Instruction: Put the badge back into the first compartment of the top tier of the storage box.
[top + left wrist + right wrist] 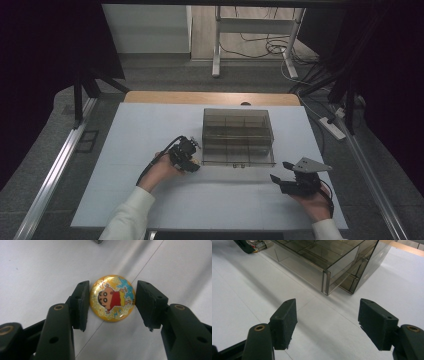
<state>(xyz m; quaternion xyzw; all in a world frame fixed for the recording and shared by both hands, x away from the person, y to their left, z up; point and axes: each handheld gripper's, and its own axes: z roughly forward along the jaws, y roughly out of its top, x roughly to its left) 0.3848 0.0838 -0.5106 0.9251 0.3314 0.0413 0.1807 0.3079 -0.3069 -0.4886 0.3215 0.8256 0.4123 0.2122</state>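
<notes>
Cartoon badge (112, 298) is lying between the left gripper (112, 303)'s spread jaws, ungrasped; right gripper (327, 323) is hovering released beside the smoky organizer box (329, 262).

You have one round cartoon badge (112, 298), lying just left of the organiser box's front corner. One clear smoky organiser box (238, 136) on the white table (125, 165); its compartments can't be counted for certain. Two grippers: left gripper (192, 162) beside the box's front-left corner, right gripper (280, 172) off its front-right corner.
</notes>
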